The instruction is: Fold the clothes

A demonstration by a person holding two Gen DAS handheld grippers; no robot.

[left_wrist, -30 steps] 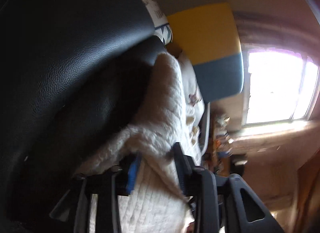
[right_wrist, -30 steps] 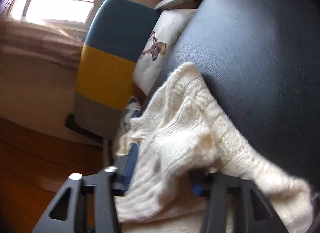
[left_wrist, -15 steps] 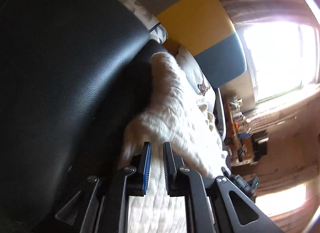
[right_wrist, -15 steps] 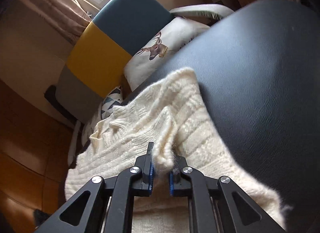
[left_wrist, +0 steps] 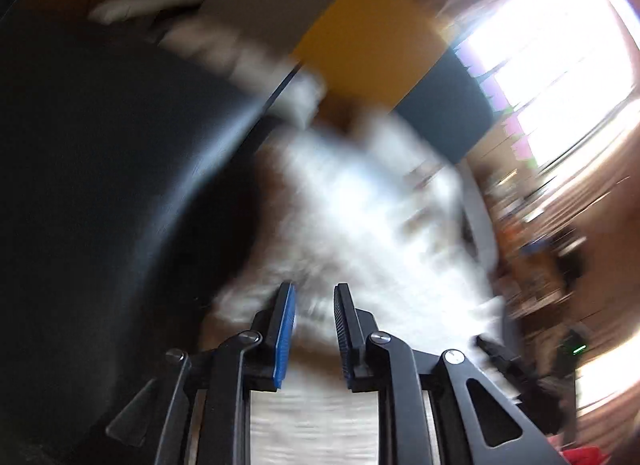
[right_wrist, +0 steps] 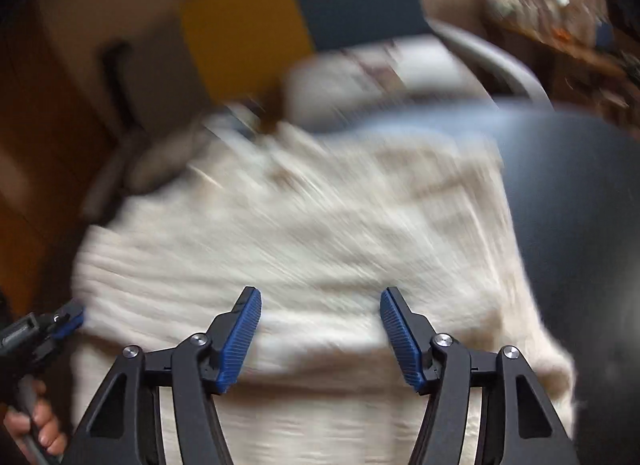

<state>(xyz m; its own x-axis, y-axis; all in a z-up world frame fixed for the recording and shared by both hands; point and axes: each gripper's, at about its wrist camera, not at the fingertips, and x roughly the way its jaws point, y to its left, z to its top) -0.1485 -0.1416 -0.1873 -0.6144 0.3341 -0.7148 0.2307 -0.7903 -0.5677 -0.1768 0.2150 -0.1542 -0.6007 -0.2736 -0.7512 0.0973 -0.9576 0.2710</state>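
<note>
Right tongs point(right_wrist: 320, 335) wide, empty; left tongs point(left_wrist: 314, 329) narrow, nothing held; cream knit sweater point(right_wrist: 304, 241) could slide off slippery black seat point(right_wrist: 580, 201)

left wrist: close, tilted | right wrist: above | shared: sweater point(left_wrist: 360, 225) point(right_wrist: 304, 233) (blurred, apparently)

Blurred by motion in both views. Bright, blown-out window point(left_wrist: 560, 65) at upper right of the left wrist view, flooding that side with light. Chair back in yellow and teal blocks point(right_wrist: 296, 17) at top centre of the right wrist view, pale cushion point(right_wrist: 384, 77) just below it. Dark leather-like surface point(left_wrist: 100, 185) filling the left. Cluttered shelf point(right_wrist: 560, 17) at upper right; brown wooden floor point(right_wrist: 24, 137) along the left edge.
</note>
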